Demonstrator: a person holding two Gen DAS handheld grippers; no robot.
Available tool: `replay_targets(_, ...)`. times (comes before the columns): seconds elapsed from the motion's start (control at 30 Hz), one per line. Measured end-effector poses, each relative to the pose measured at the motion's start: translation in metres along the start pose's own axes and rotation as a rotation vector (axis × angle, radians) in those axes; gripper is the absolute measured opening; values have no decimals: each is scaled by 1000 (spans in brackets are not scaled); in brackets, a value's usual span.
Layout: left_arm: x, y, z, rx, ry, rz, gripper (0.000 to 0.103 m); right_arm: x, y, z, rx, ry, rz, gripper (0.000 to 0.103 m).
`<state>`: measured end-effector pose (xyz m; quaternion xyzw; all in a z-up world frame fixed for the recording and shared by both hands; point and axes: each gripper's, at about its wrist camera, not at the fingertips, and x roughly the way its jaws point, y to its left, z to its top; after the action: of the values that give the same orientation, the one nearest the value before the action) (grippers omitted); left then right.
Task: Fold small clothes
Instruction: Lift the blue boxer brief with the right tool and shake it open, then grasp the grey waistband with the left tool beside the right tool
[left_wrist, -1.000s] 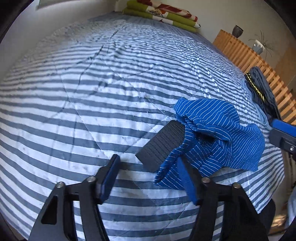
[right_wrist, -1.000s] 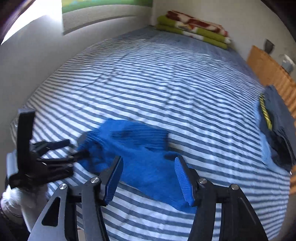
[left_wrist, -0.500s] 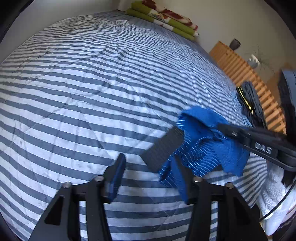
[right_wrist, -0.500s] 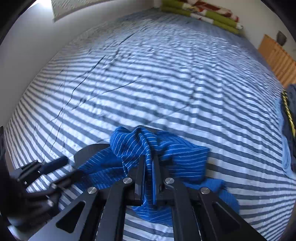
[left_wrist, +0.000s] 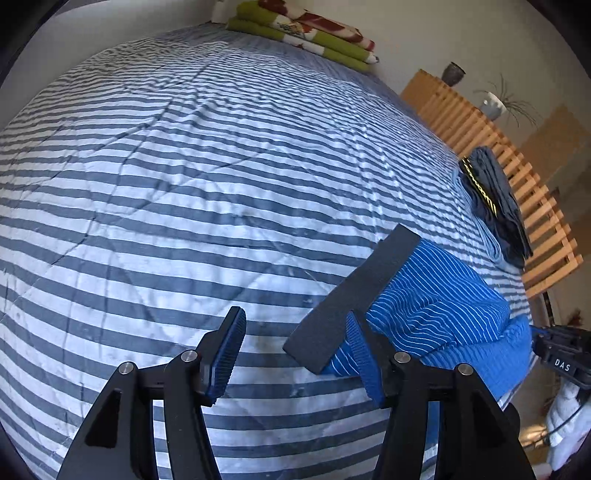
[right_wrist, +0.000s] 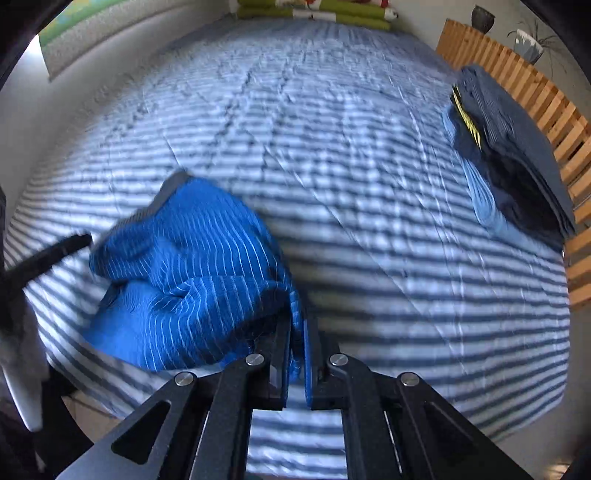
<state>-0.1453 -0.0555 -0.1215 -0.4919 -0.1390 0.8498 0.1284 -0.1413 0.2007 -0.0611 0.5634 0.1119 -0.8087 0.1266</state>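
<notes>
A bright blue pair of briefs with thin white stripes (left_wrist: 439, 306) lies rumpled on the striped bedspread (left_wrist: 192, 177), its dark grey waistband (left_wrist: 354, 299) stretched toward the left. My left gripper (left_wrist: 295, 354) is open, its right finger beside the waistband's lower end. In the right wrist view the same blue briefs (right_wrist: 192, 277) sit left of centre, and my right gripper (right_wrist: 295, 350) is shut on a fold of their edge. The right gripper's body (left_wrist: 565, 362) shows at the left wrist view's right edge.
A folded stack of dark blue clothes (left_wrist: 495, 199) on a light blue piece lies at the bed's right side (right_wrist: 513, 155). A wooden slatted frame (left_wrist: 517, 155) runs along that side. Green and red folded blankets (left_wrist: 306, 29) lie at the far end. A wall borders the left.
My right gripper went from open to shut on the blue briefs and has pulled them out to the right, so the waistband is drawn taut. My left gripper stays open.
</notes>
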Motion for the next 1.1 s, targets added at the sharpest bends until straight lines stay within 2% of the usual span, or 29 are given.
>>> replay_targets(0.07, 3, -8, -2, 27, 8, 14, 60, -6, -13, -12, -6, -8, -10, 12)
replay_targets(0.13, 7, -12, -4, 30, 23, -4, 60, -19, -20, -16, 8, -49, -26, 30)
replay_targets(0.23, 7, -11, -8, 13, 17, 1, 60, -44, -25, -13, 62, -121, 23, 34)
replay_targets(0.37, -10, 9, -11, -42, -28, 47, 60, -60, 14, 7, -26, -170, 144, 36)
replay_targets(0.43, -19, 23, -12, -70, -42, 59, 60, -53, 49, 18, -114, -173, 178, 46)
replay_targets(0.5, -29, 38, -13, -96, -54, 70, 60, -35, 89, 26, -210, -153, 193, 49)
replay_targets(0.63, -43, 64, -16, -132, -71, 95, 60, 8, 156, 36, -334, -72, 211, 49)
replay_targets(0.73, -51, 82, -18, -164, -86, 98, 60, 30, 191, 37, -409, -48, 179, 49)
replay_targets(0.97, -53, 100, -19, -197, -100, 86, 60, 60, 219, 39, -484, 21, 79, 48)
replay_targets(1.0, -52, 101, -19, -200, -100, 80, 60, 62, 217, 39, -475, 32, 70, 37)
replay_targets(1.03, -51, 102, -19, -203, -98, 74, 60, 64, 215, 41, -467, 43, 64, 21)
replay_targets(1.1, -49, 101, -20, -204, -96, 66, 60, 63, 205, 44, -420, 54, 69, 8)
